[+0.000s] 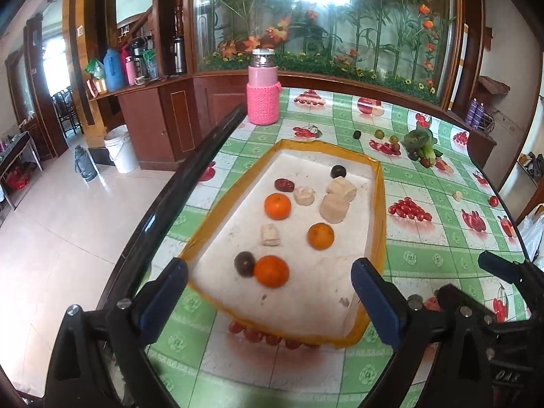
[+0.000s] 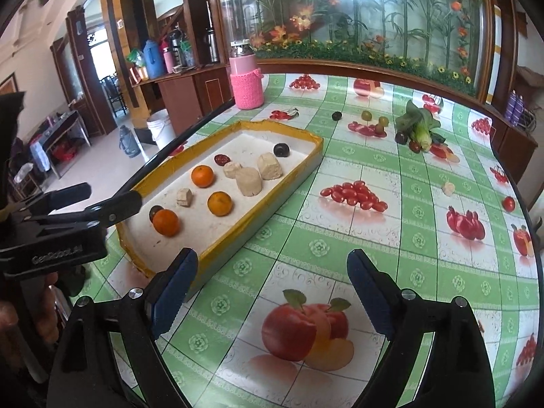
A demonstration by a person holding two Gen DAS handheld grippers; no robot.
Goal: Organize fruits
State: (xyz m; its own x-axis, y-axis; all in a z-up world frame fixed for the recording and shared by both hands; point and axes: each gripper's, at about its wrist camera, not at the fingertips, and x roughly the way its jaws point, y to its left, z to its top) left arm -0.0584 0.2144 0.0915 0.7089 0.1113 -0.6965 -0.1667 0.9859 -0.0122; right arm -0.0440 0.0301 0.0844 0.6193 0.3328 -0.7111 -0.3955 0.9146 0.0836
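The left claw (image 1: 268, 301) hangs over the near end of the tray (image 1: 380, 204), its blue pads spread wide with nothing between them; just ahead of its tips lie a tangerine (image 1: 271, 271) and a dark plum (image 1: 244, 263), touching each other. Farther ahead inside the tray sit two more tangerines (image 1: 277, 206) (image 1: 320, 236), a red date (image 1: 284, 185), another dark plum (image 1: 338, 171) at the far end, and several pale beige lumps (image 1: 335, 208)

The right claw (image 2: 272, 292) is also spread and empty, hovering above the green checked bench (image 2: 425, 272) over a printed apple. The tray (image 2: 224, 241) lies to its left, the near corner just beside the left pad. Far ahead of it and apart from the tray lie a loose dark plum (image 2: 336, 116), two green grapes (image 2: 366, 115) (image 2: 383, 121), a leafy green vegetable (image 2: 420, 125) with dark fruit beside it, a small beige lump (image 2: 448, 188) and a red tomato (image 2: 508, 204) near the bench's right edge. A pink flask (image 2: 245, 80) stands at the far side
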